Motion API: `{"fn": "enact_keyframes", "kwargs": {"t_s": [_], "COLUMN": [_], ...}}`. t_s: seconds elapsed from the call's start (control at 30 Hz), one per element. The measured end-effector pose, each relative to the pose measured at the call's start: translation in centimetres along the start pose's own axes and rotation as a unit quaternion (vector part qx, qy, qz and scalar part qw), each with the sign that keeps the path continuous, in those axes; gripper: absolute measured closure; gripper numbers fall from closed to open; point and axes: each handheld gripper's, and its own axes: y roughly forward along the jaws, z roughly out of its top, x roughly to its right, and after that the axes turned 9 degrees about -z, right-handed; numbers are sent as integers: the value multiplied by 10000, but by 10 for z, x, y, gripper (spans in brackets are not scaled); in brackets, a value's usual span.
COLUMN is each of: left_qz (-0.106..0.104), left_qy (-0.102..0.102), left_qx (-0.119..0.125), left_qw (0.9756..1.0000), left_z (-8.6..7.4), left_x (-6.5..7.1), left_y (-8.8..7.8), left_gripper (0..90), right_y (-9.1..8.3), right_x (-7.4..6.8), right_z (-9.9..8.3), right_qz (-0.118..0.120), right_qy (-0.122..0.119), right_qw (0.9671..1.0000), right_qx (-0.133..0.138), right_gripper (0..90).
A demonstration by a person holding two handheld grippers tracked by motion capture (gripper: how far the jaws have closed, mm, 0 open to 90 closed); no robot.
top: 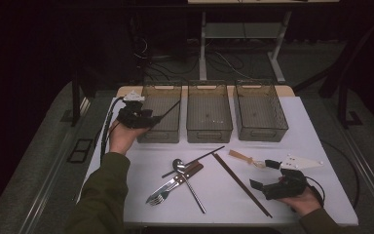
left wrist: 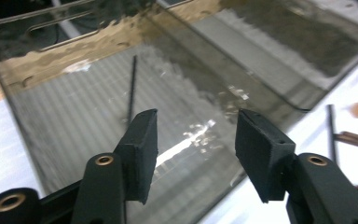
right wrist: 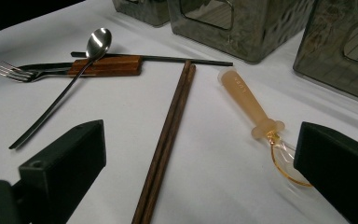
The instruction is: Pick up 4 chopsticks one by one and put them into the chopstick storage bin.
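**Black chopstick lies in the left bin, both grippers open**

Smoky clear plastic forms three bins in a row across the upper middle of the high view: left bin (top: 159, 113), middle bin (top: 209, 113), right bin (top: 260, 112). No writing on them can be read. One thin black chopstick (left wrist: 131, 91) lies inside the left bin, slanting against its ribbed floor. The left gripper (top: 143, 117) hovers at that bin's left rim, its jaws about half apart with nothing between them.

On the white table (top: 297, 136) below the bins lie one black chopstick (top: 195, 161), one pair of brown chopsticks (right wrist: 168, 135), one metal spoon (right wrist: 70, 84), one fork (right wrist: 16, 71) and one amber-handled spoon (right wrist: 254, 109), whose handle bears tiny lettering too small to read. The right gripper (top: 265, 174) rests at lower right, jaws wide and empty, its one pad beside the amber spoon's bowl. Bare tabletop lies along the right edge.
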Motion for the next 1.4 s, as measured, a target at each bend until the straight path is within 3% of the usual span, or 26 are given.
{"fn": "enact_keyframes", "kwargs": {"t_s": [0.3,0.6,1.03,1.17,1.4], "left_qz": [-350,-518,-645,-646,-879], "left_qy": [184,361,570,601,546], "left_qx": [170,36,-29,-161,-407], "left_qw": [9991,9980,9963,9960,9938], "left_z": [-16,-47,-78,-87,-101], "left_x": [27,50,70,72,74], "left_y": [-9,-7,-7,-8,-6], "left_gripper": [405,425,600,665,718], "right_y": [0,0,-1,-1,-1], "right_x": [0,0,0,0,-1], "right_z": [0,0,-1,-1,-1], "right_qz": [-8,-8,-25,-35,-40], "right_qy": [7,8,8,8,-6], "right_qw": [10000,10000,10000,10000,10000], "right_qx": [8,-8,3,6,4], "right_gripper": [22,22,22,22,22]}}
